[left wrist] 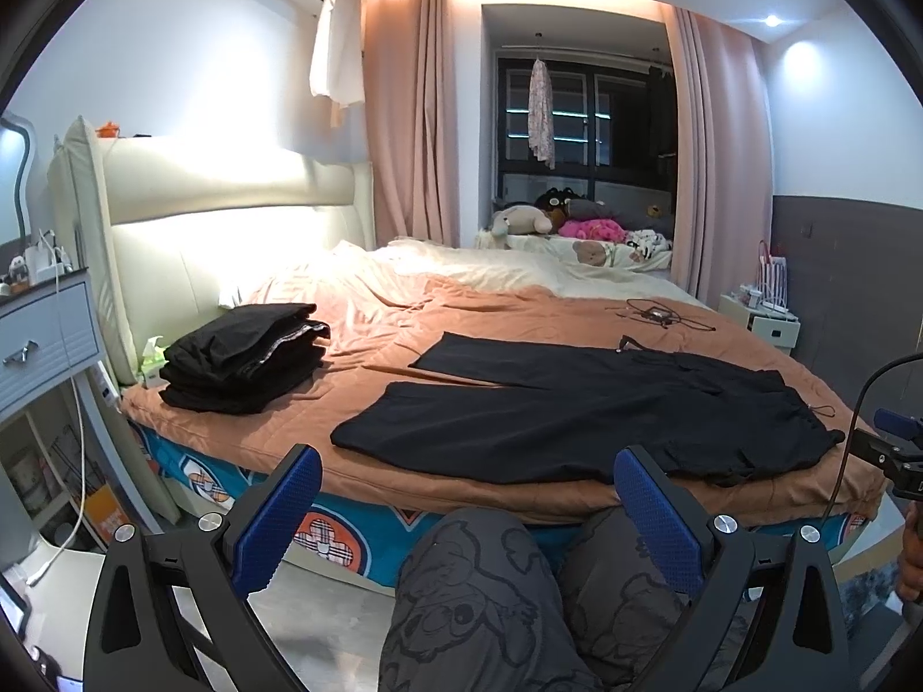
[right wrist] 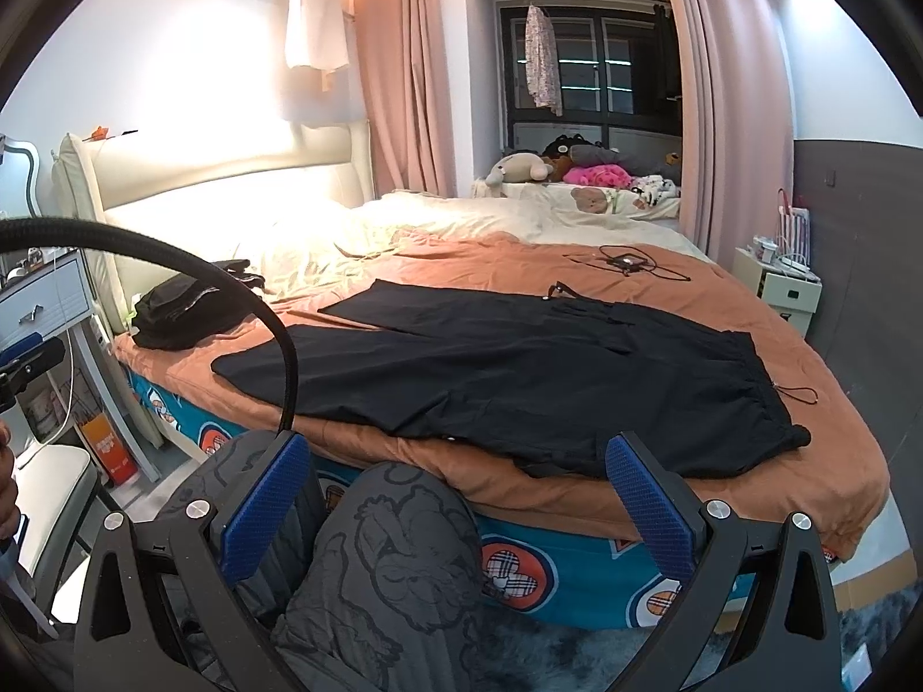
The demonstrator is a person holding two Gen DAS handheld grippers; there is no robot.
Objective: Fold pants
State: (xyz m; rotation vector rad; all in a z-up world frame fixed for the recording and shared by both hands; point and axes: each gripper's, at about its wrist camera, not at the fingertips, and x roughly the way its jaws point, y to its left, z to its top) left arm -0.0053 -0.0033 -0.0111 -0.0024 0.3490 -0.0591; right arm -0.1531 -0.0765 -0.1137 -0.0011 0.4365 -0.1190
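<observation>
Black pants (left wrist: 577,409) lie spread flat on the orange bedspread (left wrist: 438,311), legs pointing left, waistband at the right near the bed's edge. The right wrist view shows the same pants (right wrist: 507,369), waistband at right with a drawstring. My left gripper (left wrist: 467,501) is open, held back from the bed above a person's knees, its blue pads (left wrist: 277,513) wide apart and empty. My right gripper (right wrist: 456,496) is also open and empty, short of the bed's near edge, in front of the waist end.
A stack of folded black clothes (left wrist: 242,357) sits at the bed's left near the headboard. A tangle of cable with a small device (left wrist: 657,314) lies further back on the bedspread. A person's knees in grey patterned trousers (left wrist: 479,588) are below. Nightstands flank the bed.
</observation>
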